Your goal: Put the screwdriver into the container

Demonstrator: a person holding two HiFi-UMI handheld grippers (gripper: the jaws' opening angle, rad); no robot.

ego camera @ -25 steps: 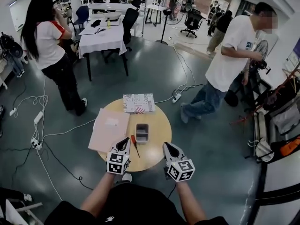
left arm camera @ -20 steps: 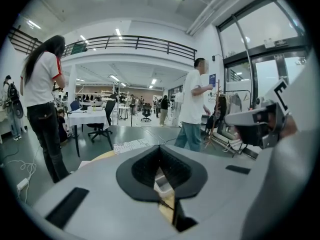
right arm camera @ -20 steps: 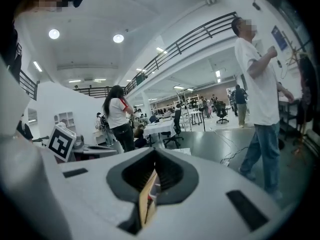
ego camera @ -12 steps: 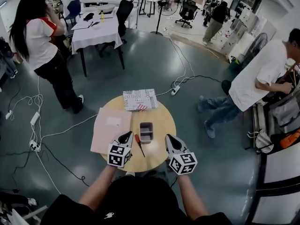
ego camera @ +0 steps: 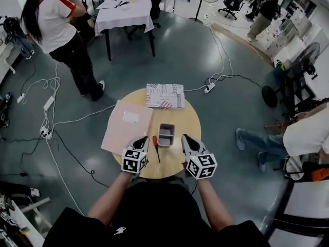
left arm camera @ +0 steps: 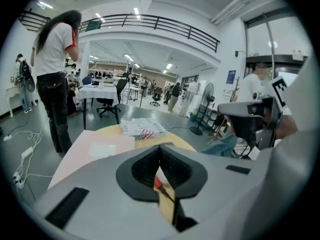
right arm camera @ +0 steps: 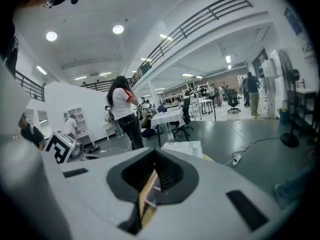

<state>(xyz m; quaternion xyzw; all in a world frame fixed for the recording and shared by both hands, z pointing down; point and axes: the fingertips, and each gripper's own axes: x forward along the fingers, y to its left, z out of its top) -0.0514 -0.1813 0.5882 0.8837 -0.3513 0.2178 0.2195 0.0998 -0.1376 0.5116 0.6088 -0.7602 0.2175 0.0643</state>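
Lettering on printed box (ego camera: 164,95) illegible; screwdriver (ego camera: 154,146) beside container (ego camera: 166,135).

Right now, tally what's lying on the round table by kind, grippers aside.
screwdriver: 1
container: 1
pink sheet: 1
printed booklet: 1
Total: 4

A black tee (ego camera: 154,210) is worn, and the grey left claw (ego camera: 145,139) and right claw (ego camera: 184,137) are topped with black-and-white marker cubes (ego camera: 134,161).
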